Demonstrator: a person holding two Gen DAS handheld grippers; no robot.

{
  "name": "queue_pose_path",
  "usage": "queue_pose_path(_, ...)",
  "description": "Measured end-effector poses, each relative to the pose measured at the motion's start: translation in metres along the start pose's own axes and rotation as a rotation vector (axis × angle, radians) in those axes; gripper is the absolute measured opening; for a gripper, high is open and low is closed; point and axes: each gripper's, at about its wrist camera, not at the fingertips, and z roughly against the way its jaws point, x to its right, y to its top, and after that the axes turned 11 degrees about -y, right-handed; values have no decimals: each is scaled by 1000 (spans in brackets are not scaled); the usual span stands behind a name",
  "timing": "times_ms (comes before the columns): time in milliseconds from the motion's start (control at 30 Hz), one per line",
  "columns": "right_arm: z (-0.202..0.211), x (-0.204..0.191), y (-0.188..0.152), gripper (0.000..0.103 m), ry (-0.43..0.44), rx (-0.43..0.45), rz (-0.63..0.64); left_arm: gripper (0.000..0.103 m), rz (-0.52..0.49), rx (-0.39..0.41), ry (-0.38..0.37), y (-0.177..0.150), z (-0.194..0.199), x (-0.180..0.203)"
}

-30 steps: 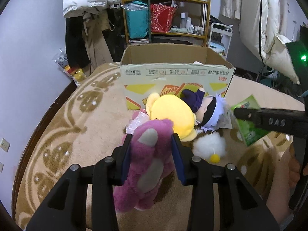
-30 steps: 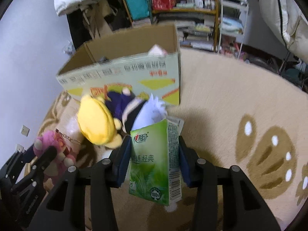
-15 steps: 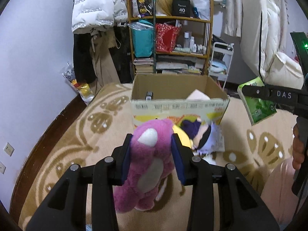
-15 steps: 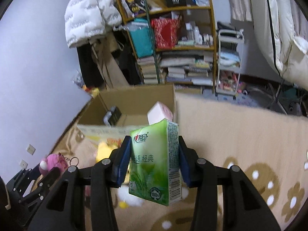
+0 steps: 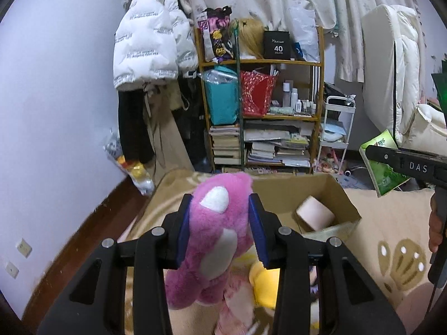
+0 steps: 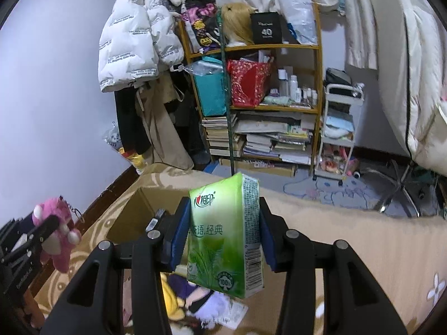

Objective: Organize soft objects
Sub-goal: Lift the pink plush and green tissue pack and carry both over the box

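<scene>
My left gripper (image 5: 220, 229) is shut on a pink plush bear (image 5: 215, 240) and holds it in the air in front of the open cardboard box (image 5: 335, 195). My right gripper (image 6: 223, 234) is shut on a green tissue pack (image 6: 226, 237), held above the box (image 6: 131, 215). The bear also shows in the right wrist view (image 6: 57, 234), and the tissue pack in the left wrist view (image 5: 381, 167). A pink roll (image 5: 315, 216) lies in the box. A yellow plush (image 5: 265, 279) and a purple-haired doll (image 6: 195, 296) lie on the rug below.
A beige patterned rug (image 6: 363, 237) covers the floor. A wooden shelf (image 5: 262, 111) with books and bags stands behind the box. A white jacket (image 5: 151, 42) hangs at the left. A white trolley (image 6: 340, 128) stands right of the shelf.
Both grippers have risen from the rug with their loads. The box now lies lower in view and its inside shows. The plush toys on the rug have dropped to the frame bottom.
</scene>
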Motion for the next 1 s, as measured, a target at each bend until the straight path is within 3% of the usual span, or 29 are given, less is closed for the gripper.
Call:
queue_pose_path(233, -21, -14, 13, 48, -15, 20, 47, 38, -27, 11, 0, 19, -40, 1)
queue_pose_path(400, -42, -20, 4, 49, 28, 5, 42, 38, -11, -11, -13, 20, -73, 3)
queue_pose_path(667, -76, -27, -23, 49, 17, -86, 52, 39, 12, -111, -34, 5, -111, 6)
queue_pose_path(900, -91, -28, -32, 52, 24, -164, 37, 39, 80, -130, -130, 9, -119, -1)
queue_pose_path(967, -91, -26, -33, 52, 28, -169, 32, 43, 89, -144, -126, 8, -121, -2)
queue_pose_path(1000, -91, -26, -33, 52, 29, -169, 31, 58, 103, -156, -124, 7, -121, -3)
